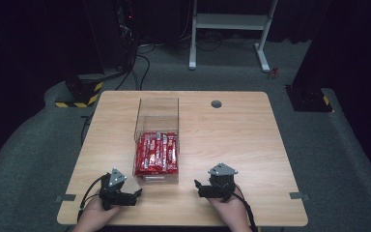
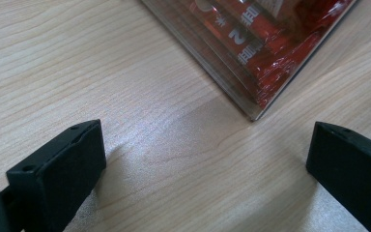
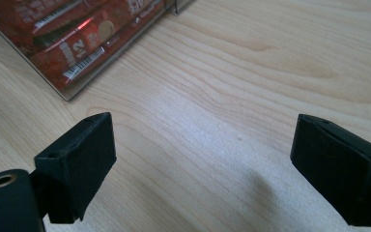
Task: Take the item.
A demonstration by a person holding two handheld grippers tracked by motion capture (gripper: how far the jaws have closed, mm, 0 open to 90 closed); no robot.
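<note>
A clear plastic box (image 1: 157,113) stands in the middle of the wooden table (image 1: 232,145), its near half packed with several red snack packets (image 1: 156,152). My left gripper (image 1: 134,195) rests low by the table's front edge, left of the box's near corner (image 2: 254,115), jaws wide open over bare wood. My right gripper (image 1: 199,188) sits to the right of the box, open too, nothing between its jaws. In the right gripper view the red packets (image 3: 77,34) show through the box wall at the upper left. My left gripper (image 2: 203,164) and right gripper (image 3: 200,164) both hover just above the tabletop.
A round cable hole (image 1: 216,104) lies at the table's far side. Beyond the table stand a white frame (image 1: 229,29) and black equipment with yellow-black striped bases (image 1: 79,94) on grey carpet. The right half of the table is bare wood.
</note>
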